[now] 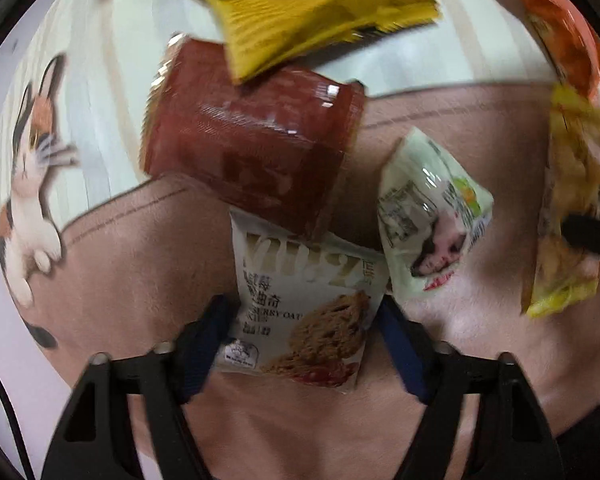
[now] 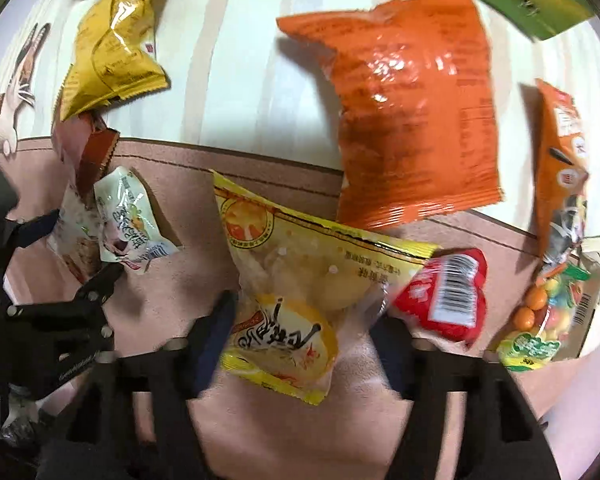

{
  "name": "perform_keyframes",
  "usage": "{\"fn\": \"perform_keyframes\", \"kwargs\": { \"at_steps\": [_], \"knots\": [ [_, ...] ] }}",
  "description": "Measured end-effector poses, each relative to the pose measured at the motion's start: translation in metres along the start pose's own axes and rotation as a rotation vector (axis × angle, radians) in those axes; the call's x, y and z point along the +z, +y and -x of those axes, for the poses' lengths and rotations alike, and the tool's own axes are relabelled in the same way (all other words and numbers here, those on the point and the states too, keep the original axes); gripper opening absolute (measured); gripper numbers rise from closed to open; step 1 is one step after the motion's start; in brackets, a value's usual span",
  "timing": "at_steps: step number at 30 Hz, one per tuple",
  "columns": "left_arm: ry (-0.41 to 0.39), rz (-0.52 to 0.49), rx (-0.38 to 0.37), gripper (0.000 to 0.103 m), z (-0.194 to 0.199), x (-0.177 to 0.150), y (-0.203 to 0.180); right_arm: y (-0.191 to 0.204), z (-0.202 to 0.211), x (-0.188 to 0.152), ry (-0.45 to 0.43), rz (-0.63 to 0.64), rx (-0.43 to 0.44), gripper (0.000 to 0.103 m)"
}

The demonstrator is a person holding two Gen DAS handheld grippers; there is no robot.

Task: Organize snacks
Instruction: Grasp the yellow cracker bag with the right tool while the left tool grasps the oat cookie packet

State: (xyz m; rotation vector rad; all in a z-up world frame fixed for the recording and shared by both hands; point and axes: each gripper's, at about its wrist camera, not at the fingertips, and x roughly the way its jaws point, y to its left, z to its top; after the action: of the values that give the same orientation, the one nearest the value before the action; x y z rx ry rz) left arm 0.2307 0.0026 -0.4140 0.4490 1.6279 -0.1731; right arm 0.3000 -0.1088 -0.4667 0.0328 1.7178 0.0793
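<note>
In the left wrist view my left gripper has its fingers open on either side of a white oat cookie packet lying on the pink mat. A dark red packet overlaps its far end, under a mustard yellow bag. A pale green packet lies to the right. In the right wrist view my right gripper is open around a yellow clear packet. A small red packet lies beside its right finger. The left gripper shows at the left by the cookie packet.
A large orange bag lies beyond the yellow packet, a second orange bag and a clear candy bag at the right. A gold bag lies far left. The mat has a cat print and striped area.
</note>
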Motion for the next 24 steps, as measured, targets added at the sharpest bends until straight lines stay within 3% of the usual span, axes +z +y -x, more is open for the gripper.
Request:
{"fn": "perform_keyframes", "kwargs": {
  "at_steps": [3, 6, 8, 10, 12, 15, 17, 21, 24],
  "knots": [
    [0.033, 0.200, -0.107, 0.061, -0.002, -0.005, 0.022, -0.012, 0.003, -0.013, -0.016, -0.108, 0.062, 0.080],
    [0.101, 0.479, -0.309, 0.061, -0.019, -0.022, 0.050, -0.036, -0.005, -0.022, -0.019, -0.252, 0.118, 0.079],
    [0.144, 0.599, -0.412, 0.061, -0.033, -0.035, 0.059, -0.049, -0.010, -0.022, -0.042, -0.317, 0.121, 0.071],
    [0.145, 0.604, -0.425, 0.061, -0.037, -0.039, 0.058, -0.049, -0.011, -0.023, -0.053, -0.294, 0.095, 0.056],
    [0.131, 0.528, -0.394, 0.062, -0.035, -0.038, 0.048, -0.043, -0.008, -0.020, -0.045, -0.198, 0.072, 0.051],
    [0.129, 0.363, -0.304, 0.062, -0.032, -0.032, 0.018, -0.029, -0.008, -0.022, 0.024, -0.038, 0.077, 0.049],
    [0.119, 0.309, -0.261, 0.062, -0.032, -0.030, 0.007, -0.019, -0.009, -0.023, 0.078, 0.050, 0.080, 0.050],
    [0.103, 0.320, -0.234, 0.062, -0.029, -0.030, -0.006, -0.020, 0.002, -0.021, 0.040, 0.020, 0.091, 0.076],
    [0.092, 0.358, -0.241, 0.062, -0.026, -0.029, -0.008, -0.036, 0.010, -0.029, 0.010, -0.078, 0.117, 0.076]
  ]
}}
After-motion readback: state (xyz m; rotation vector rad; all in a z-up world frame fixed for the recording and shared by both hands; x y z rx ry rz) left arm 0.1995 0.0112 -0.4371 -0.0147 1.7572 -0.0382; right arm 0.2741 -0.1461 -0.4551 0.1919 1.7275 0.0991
